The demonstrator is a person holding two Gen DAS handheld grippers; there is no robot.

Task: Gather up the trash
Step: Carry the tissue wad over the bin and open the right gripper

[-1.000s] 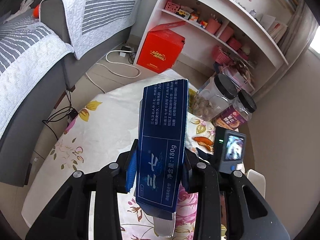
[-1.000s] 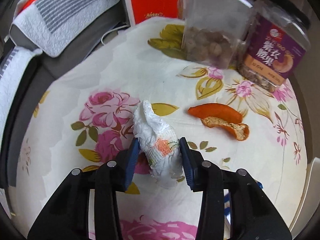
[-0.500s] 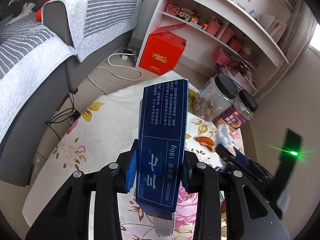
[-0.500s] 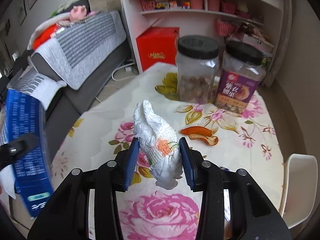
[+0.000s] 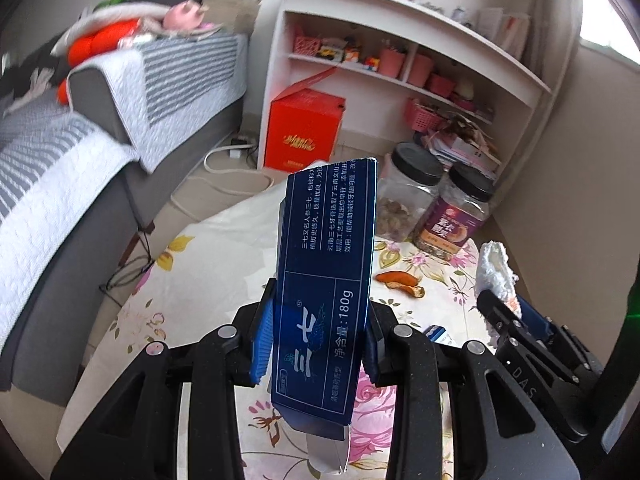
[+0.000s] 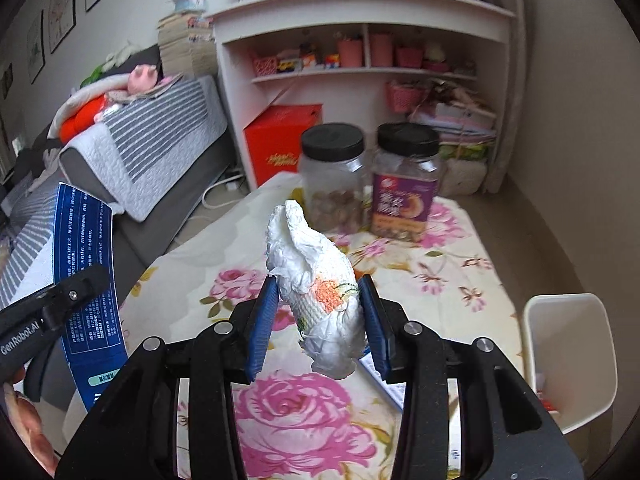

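The left gripper (image 5: 318, 344) is clamped narrowly on one dark blue toothpaste box (image 5: 328, 280); its two blue pads press the box's long sides, and the box stands nearly upright, its open lower flap hanging below the fingers, clear of the table. The right gripper (image 6: 322, 320) is likewise closed on one crumpled white tissue wad (image 6: 318, 292) with an orange printed patch; the wad bulges above and below the two pads and hangs in the air over the table. In the left wrist view the right gripper shows at the right edge with the wad's top poking out; in the right wrist view the blue box and the left gripper's black finger sit at the left edge.

Below both lies one table under a cream cloth (image 6: 460, 280) printed with pink roses; on it, seen from the left wrist, lie two pieces of orange peel (image 5: 400, 282), close together, near the far right side. At the table's far edge stand two clear jars with black lids, side by side: one jar of brown nuts (image 6: 334, 188) and one purple-labelled jar (image 6: 404, 184). One white bin (image 6: 568, 356) stands just beside the table's right edge. Beyond are one red carton (image 5: 306, 132) on the floor, one white shelf unit (image 5: 400, 52), and a grey sofa with striped covers (image 5: 100, 120).
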